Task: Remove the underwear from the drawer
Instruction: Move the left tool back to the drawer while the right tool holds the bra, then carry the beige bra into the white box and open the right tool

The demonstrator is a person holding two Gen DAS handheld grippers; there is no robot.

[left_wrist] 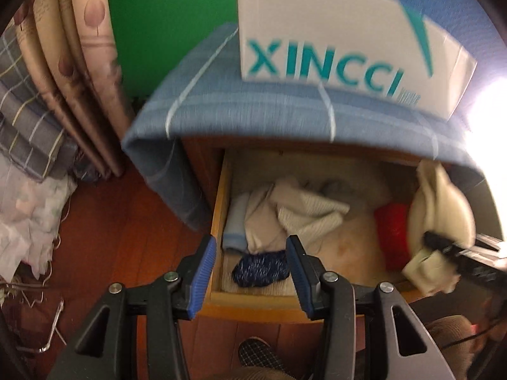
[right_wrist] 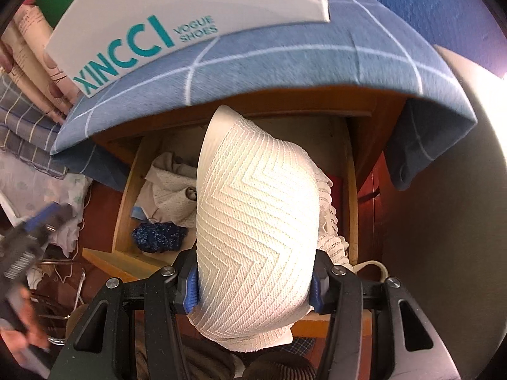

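Note:
The wooden drawer (left_wrist: pixel 218 209) stands pulled out, with clothes lying loose in it. My left gripper (left_wrist: pixel 250 253) hovers open over its front left corner, nothing between the blue pads (left_wrist: pixel 206 262). Just beyond them lies a dark blue speckled piece (left_wrist: pixel 261 269), with beige garments (left_wrist: pixel 304 212), a light blue folded piece (left_wrist: pixel 236 221) and a red piece (left_wrist: pixel 393 231) behind. My right gripper (right_wrist: pixel 255 288) is shut on a cream padded bra (right_wrist: pixel 256 221) with a chevron weave, lifted above the drawer's right side. The left wrist view shows that bra (left_wrist: pixel 443 209) too. The left gripper (right_wrist: pixel 41 221) appears blurred at the right wrist view's left edge.
A white shoe box (left_wrist: pixel 332 31) sits on a blue checked cloth (left_wrist: pixel 253 110) that overhangs the cabinet above the drawer. Patterned curtains (left_wrist: pixel 73 63) and folded fabric stand at the left, wire hangers (left_wrist: pixel 47 316) lie on the wood floor, and a slippered foot (left_wrist: pixel 256 351) is below the drawer front.

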